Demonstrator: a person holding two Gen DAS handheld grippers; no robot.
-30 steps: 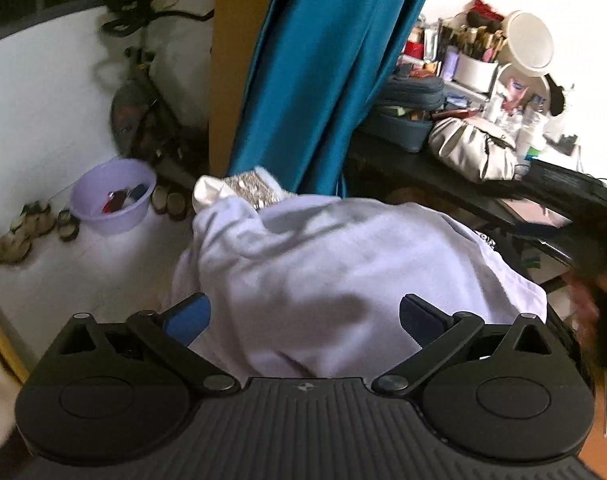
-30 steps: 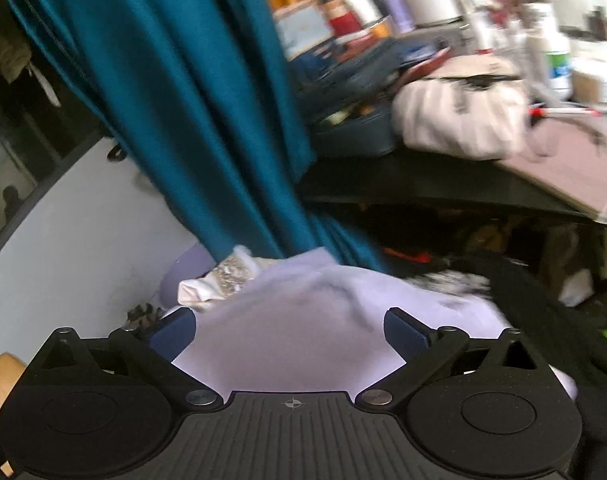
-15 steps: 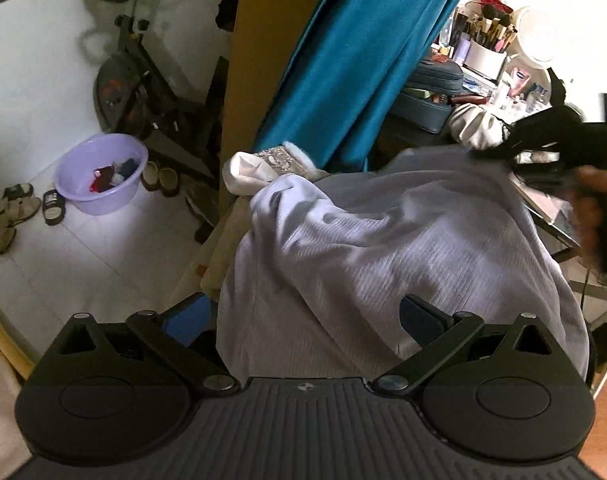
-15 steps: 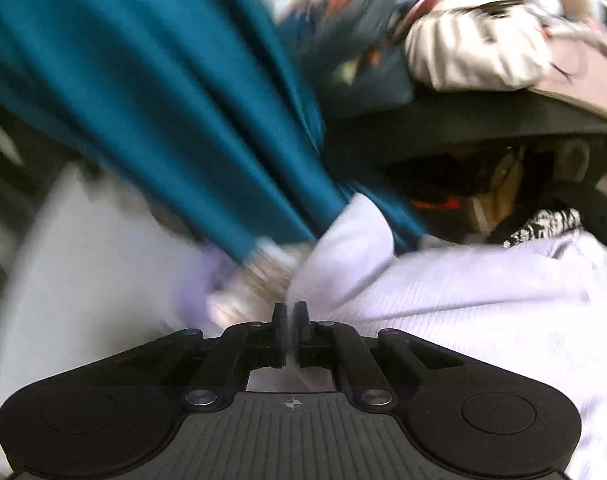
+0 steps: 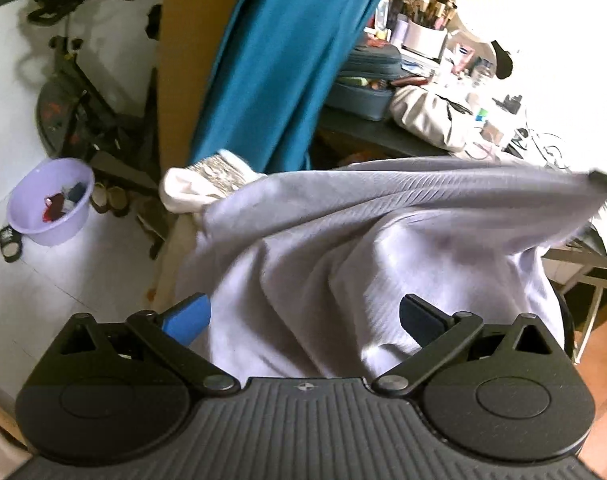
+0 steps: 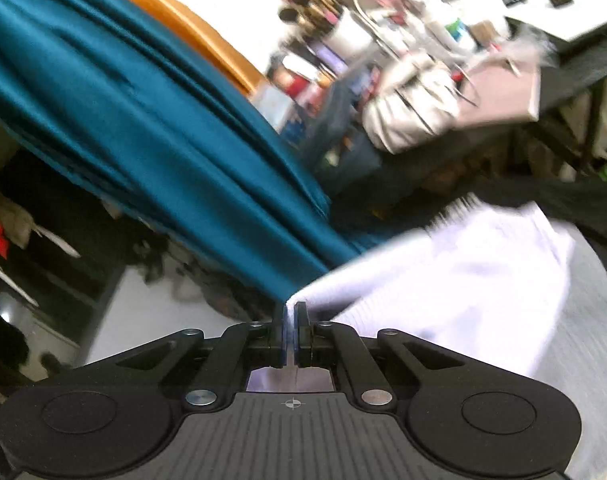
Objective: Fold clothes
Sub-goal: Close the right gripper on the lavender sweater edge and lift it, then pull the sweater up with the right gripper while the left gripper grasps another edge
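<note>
Slippage is the main worry: the right tongs (image 6: 290, 322) are pressed together on only a thin edge of the pale lavender garment (image 5: 343, 248), and in the left wrist view that edge is drawn taut out to the garment's far right, where the dark tips of the right tongs (image 5: 601, 182) just show at the frame's border. With so little cloth between the pads, a sharp tug could pull the hem free and let the raised side drop back in a heap.

The left tongs (image 5: 303, 316) stand spread wide, gripping nothing, low at the near side of the garment, whose bulk lies crumpled between and beyond their fingers. What the garment rests on is hidden under it. Until this side takes a matching edge, the cloth hangs from one point only and will likely twist instead of opening flat.

Beyond the garment's far left corner sits a white bundle with a silvery patch (image 5: 207, 184), touching or nearly touching it; dragging the garment could carry that bundle along. Behind the garment hangs a teal curtain (image 5: 287, 60), and to the garment's far right a cluttered bench (image 5: 367, 128) with a cream bag (image 5: 427, 120) and cosmetics; a wide swing of the lifted edge could snag the curtain or sweep small items off.
</note>
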